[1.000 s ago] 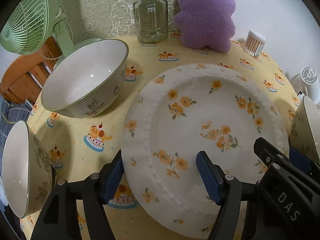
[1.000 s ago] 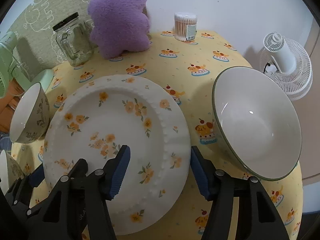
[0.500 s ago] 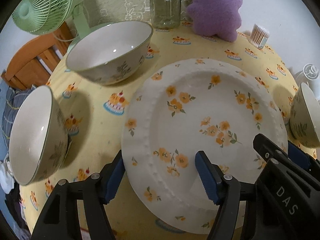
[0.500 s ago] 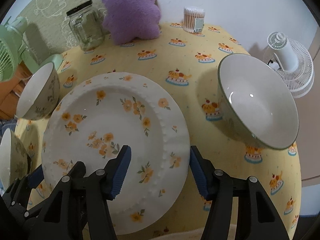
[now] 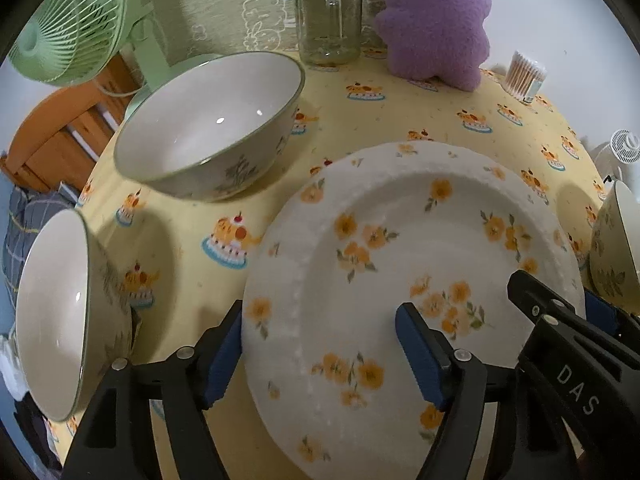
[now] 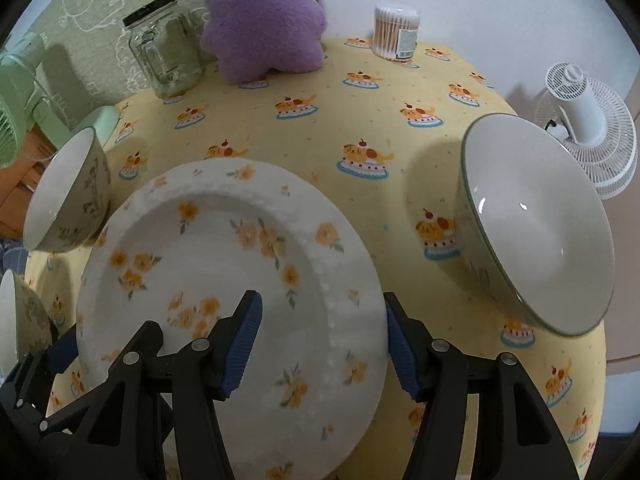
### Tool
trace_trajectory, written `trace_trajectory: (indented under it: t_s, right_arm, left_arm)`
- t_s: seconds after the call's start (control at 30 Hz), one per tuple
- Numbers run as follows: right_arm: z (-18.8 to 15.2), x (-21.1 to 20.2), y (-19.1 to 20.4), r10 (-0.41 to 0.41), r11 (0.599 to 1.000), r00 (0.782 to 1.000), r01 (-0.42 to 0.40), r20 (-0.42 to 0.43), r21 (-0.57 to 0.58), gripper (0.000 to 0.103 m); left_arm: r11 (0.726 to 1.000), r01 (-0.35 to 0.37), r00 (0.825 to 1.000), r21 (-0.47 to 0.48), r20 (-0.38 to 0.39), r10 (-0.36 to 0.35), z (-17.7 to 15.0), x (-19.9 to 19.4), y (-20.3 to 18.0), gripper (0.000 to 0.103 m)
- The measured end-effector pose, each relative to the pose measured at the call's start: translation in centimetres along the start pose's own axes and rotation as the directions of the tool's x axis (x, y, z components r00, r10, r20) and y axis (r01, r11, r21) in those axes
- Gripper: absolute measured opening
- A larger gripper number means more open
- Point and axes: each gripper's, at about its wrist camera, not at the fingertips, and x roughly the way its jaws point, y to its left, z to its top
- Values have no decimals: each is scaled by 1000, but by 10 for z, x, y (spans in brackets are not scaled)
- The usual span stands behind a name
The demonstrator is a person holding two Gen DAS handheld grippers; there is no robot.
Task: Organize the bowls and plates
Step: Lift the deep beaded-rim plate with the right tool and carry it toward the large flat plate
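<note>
A white plate with orange flowers (image 5: 400,264) is held above the yellow tablecloth by both grippers. My left gripper (image 5: 320,354) is shut on the plate's left rim. My right gripper (image 6: 322,340) is shut on its right rim (image 6: 352,320) and also shows in the left wrist view (image 5: 560,312). A green-rimmed bowl (image 5: 208,128) stands at the back left, a second bowl (image 5: 60,312) at the near left. A third bowl (image 6: 536,232) stands to the right of the plate.
A glass jar (image 5: 328,12), a purple plush (image 5: 432,20) and a cotton swab box (image 6: 396,32) stand along the back. A green fan (image 5: 68,20) is at the far left, a white fan (image 6: 588,120) beyond the right table edge.
Both grippers have carried the plate up and back toward me. The table and the bowls look farther away. The grip on the plate has not changed.
</note>
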Motion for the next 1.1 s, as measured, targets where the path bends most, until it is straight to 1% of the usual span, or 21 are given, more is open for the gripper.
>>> trace_trajectory:
  t_s: [0.27,0.53,0.63,0.8,0.97,1.1]
  right_arm:
    - [9,9,0,2,1000,1000,-2,-14,-21,65]
    - [9,5,3,-1,998,1000,1,-6,-61,64]
    - [8,1,3,0,998,1000,0,-10,-61,65]
    - [5,-13,6,-23,998,1000,22,-16,-55,65]
    - [-2,-35,13,-42,997,999,42,1,-61,64]
    - [-13,-54,19,-55,997,998,55,-5,-46,64]
  left_arm:
    - [1000,-17,1000,1,8,17,5,4,-4,81]
    - [1000,-9,1000,-10,0,9,3,-1,-2,80]
    - [1000,-10,1000,-8,3,10,3,-6,0,77]
    - [1000,14,1000,14,19,-15,-4,-22,2,77]
    - [999,50,998,4,24,-50,-12,-39,12,77]
    - [997,64,997,41,31,-65,-20,-56,17,77]
